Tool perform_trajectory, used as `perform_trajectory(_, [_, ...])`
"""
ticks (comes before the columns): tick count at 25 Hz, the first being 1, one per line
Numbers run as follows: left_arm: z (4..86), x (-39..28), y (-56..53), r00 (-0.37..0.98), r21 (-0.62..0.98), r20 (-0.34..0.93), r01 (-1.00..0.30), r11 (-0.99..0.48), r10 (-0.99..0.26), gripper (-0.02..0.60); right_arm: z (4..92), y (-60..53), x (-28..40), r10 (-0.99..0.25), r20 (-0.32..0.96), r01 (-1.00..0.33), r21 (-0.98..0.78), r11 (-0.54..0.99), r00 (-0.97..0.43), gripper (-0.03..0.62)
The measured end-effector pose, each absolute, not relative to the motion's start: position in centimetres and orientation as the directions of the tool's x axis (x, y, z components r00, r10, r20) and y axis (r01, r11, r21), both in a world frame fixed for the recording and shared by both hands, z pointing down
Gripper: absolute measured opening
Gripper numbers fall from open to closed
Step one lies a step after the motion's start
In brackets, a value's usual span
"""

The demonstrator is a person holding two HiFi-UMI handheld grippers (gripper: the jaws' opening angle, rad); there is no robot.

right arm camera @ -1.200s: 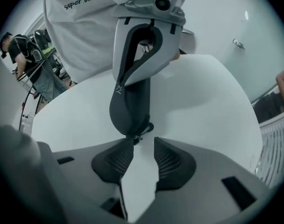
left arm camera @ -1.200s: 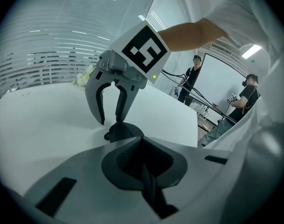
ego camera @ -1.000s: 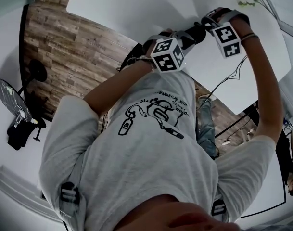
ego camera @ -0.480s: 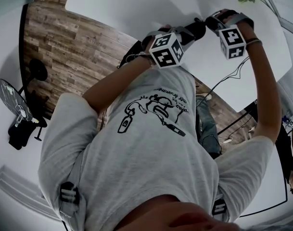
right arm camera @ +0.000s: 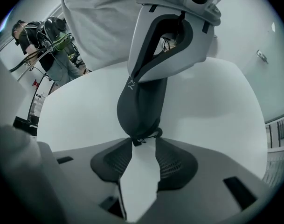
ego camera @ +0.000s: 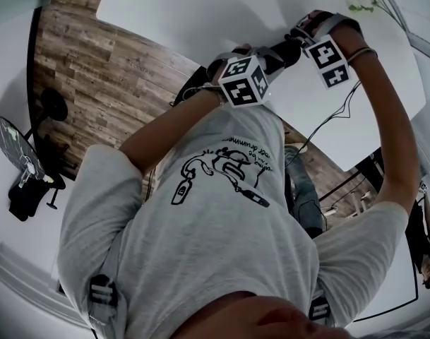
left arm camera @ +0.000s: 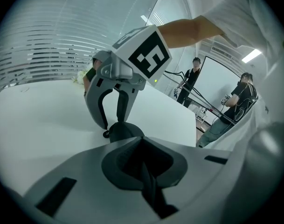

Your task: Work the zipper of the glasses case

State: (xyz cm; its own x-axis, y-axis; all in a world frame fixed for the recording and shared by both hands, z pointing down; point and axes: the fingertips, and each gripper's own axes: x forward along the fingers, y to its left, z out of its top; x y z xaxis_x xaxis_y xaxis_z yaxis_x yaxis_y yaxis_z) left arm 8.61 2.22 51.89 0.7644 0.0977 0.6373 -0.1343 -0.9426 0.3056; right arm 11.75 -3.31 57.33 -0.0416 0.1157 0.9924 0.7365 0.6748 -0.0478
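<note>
Left gripper view: the left gripper (left arm camera: 142,141) has its jaws pressed together on the near end of a dark glasses case (left arm camera: 125,132). At the case's far end, toward 11 o'clock, the right gripper (left arm camera: 113,124) points down at the white table (left arm camera: 44,111) with its two fingers spread. Bare tabletop stretches wide toward 9 o'clock. The table's edge runs from 1 to 3 o'clock, and two people (left arm camera: 194,78) stand beyond it.

Right gripper view: the right gripper's jaws have just been opening. They stand well apart and grip nothing, and bare table shows through the gap. The zipper pull (right arm camera: 144,138) on the case's end sits right at the fingertips, with no pad pressing on it. The case runs up toward 12 o'clock into the left gripper's clamp. Open tabletop lies at 9 o'clock, and the rounded table edge curves past 3 o'clock.

Head view: a person in a grey T-shirt (ego camera: 222,232) reaches both arms toward 1 o'clock. Both grippers meet over the table, just inside its near edge, which slants from 10 to 4 o'clock. Wooden floor (ego camera: 94,69) lies at 10 o'clock.
</note>
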Motion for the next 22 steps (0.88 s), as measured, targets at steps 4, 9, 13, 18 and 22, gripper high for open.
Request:
perform_trajectory(4, [51.8,8.8,2.1,0.765,0.303,0.637,-0.138,-0.943,0.092,0.020,57.6,-3.1,12.1,0.163,0.986,0.762,-0.119,0.637,0.017,0.142])
perform_trajectory(9, [52.1,8.9,2.4,0.767,0.309,0.635,-0.143,-0.940,0.092,0.020,57.0,-2.6,12.9,0.183,0.983,0.732,-0.134,0.668,0.013,0.055])
perform_trajectory(13, [52.0,9.0,2.4,0.767,0.313,0.634,-0.142,-0.939,0.096,0.020,56.9,-2.6,13.1,0.173,0.985,0.670,-0.113,0.734,-0.024,0.051])
perform_trajectory(18, [52.0,8.9,2.5,0.766,0.315,0.636,-0.140,-0.939,0.099,0.020,56.7,-2.5,13.0,0.187,0.978,0.533,-0.111,0.839,-0.090,0.048])
perform_trajectory(22, [52.0,8.9,2.4,0.762,0.311,0.639,-0.134,-0.941,0.103,0.020,56.5,-2.9,12.9,0.177,0.979,0.456,-0.111,0.883,-0.105,0.027])
